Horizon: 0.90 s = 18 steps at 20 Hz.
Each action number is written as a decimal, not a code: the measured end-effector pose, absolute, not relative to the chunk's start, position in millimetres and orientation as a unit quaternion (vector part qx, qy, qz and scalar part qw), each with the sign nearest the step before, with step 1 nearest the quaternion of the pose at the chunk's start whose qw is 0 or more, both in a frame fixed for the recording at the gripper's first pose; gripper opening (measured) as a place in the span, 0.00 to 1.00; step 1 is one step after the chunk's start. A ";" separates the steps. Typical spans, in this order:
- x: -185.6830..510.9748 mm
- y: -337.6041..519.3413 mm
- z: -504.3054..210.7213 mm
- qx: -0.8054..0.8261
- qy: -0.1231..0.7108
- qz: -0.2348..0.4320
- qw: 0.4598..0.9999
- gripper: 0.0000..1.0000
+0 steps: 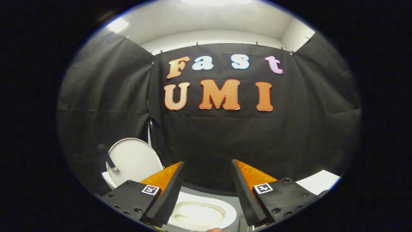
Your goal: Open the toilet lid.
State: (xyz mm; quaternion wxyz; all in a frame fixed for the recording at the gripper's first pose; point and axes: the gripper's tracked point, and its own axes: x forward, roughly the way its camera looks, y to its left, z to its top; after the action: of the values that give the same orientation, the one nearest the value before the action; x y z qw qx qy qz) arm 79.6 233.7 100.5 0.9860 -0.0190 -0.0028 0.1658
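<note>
The white toilet lid (133, 160) stands raised, upright behind the bowl, to the left of and beyond my left finger. The white seat and open bowl (201, 213) lie low between and under my fingers. My gripper (207, 162) is open, its fingers spread wide with nothing between them, held above the bowl and apart from the lid. A dark handle-like piece (107, 157) crosses the lid's left side.
Black cloth walls (225, 135) close in the booth behind and to both sides of the toilet. A white flat surface (318, 182) sits beyond my right finger. A fingertip of a person (215, 229) shows below the bowl.
</note>
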 end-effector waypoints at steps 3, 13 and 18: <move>71.1 190.9 81.7 -0.022 0.007 0.143 0.989 0.92; 49.1 100.5 26.3 -0.021 0.022 0.096 0.995 0.92; 38.9 79.8 -5.6 -0.014 0.038 0.089 0.995 0.92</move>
State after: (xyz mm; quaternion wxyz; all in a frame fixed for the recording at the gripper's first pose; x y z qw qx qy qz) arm 38.9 79.8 -5.6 0.9952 -0.0137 0.0379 0.0889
